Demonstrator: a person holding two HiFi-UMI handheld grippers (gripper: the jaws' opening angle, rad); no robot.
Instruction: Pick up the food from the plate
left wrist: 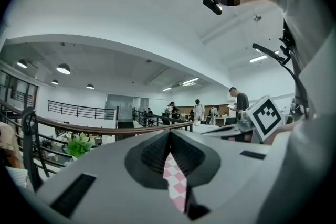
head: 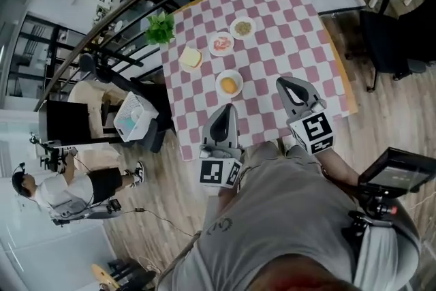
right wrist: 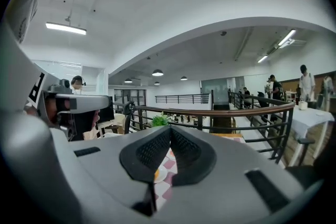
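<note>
On the pink-and-white checked table [head: 286,17] stand several small white plates. One holds a yellow-orange piece of food [head: 229,84], one a slice of bread [head: 191,57], one pink food [head: 221,43], one greenish-brown food [head: 242,28]. My left gripper [head: 229,109] hovers over the table's near edge, just short of the yellow food's plate, jaws shut and empty. My right gripper [head: 282,82] sits to the right of that plate, also shut with nothing held. In the left gripper view the closed jaws [left wrist: 169,135] show only checked cloth through the slit. In the right gripper view the closed jaws [right wrist: 170,131] let a sliver of the yellow food's plate [right wrist: 155,170] show.
A green plant [head: 161,28] stands at the table's far left corner. A curved railing [head: 122,7] runs behind the table. A white basket [head: 134,116] sits left of the table, and a black chair [head: 392,44] stands to its right. A person [head: 54,193] stands at lower left.
</note>
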